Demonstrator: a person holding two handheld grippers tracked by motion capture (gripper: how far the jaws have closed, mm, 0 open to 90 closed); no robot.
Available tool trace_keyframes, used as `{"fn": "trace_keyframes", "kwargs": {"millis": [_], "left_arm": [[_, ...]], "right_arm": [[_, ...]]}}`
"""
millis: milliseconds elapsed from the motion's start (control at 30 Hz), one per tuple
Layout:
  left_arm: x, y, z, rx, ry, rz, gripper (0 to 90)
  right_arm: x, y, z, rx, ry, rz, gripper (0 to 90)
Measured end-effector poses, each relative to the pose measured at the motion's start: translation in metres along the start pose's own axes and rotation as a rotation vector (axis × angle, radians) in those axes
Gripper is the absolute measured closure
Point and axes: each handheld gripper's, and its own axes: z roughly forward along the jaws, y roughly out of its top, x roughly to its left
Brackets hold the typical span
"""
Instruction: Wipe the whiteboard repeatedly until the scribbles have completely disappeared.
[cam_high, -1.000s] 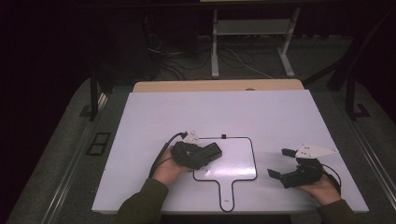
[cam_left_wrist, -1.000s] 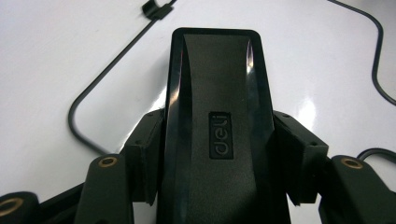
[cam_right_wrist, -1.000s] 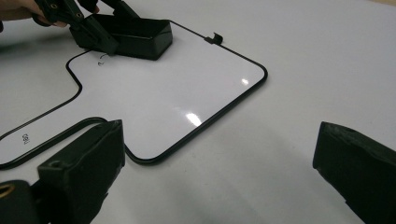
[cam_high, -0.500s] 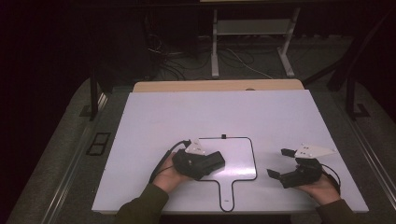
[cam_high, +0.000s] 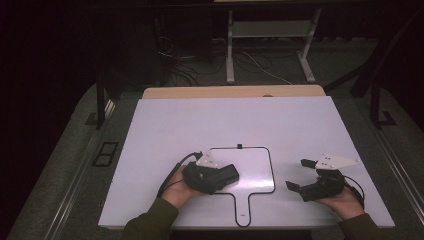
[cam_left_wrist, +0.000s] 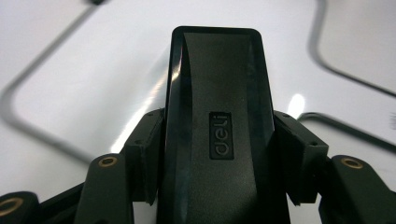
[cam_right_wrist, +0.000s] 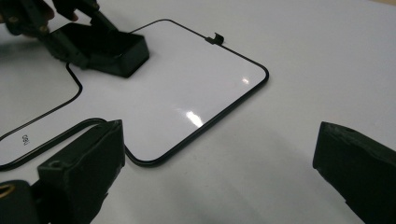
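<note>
Eraser (cam_left_wrist: 217, 126) clamped in left gripper (cam_high: 212, 176), resting on whiteboard (cam_high: 250, 167); right gripper (cam_high: 306, 177) wide open, empty, just right of whiteboard.

Dim room, one lit white table (cam_high: 280, 125) on grey floor.
Behind the table's far edge a tan wooden strip (cam_high: 235, 92) runs its width. Beyond that, a pale metal stand (cam_high: 270, 45) with two legs rises from the floor (cam_high: 60, 165), loose cables (cam_high: 185, 60) tangled at its left. Dark frame posts (cam_high: 102, 102) flank the table. Left of the table, a black floor socket plate (cam_high: 105, 153). Far background black, unreadable.
</note>
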Motion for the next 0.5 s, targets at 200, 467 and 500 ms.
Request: {"fn": "trace_keyframes", "kwargs": {"millis": [200,467,500], "left_arm": [[0.015,0.001,0.000,-0.009,0.042,-0.026,39.3],[0.029,0.000,-0.002,-0.007,0.059,-0.069,39.3],[0.024,0.000,-0.002,-0.005,0.047,-0.058,39.3]], "right_arm": [[0.000,0.000,0.001,-0.002,0.000,0.000,1.3],[0.000,0.000,0.001,0.002,0.001,-0.005,1.4],[0.000,0.000,0.001,0.002,0.001,-0.003,1.3]]}}
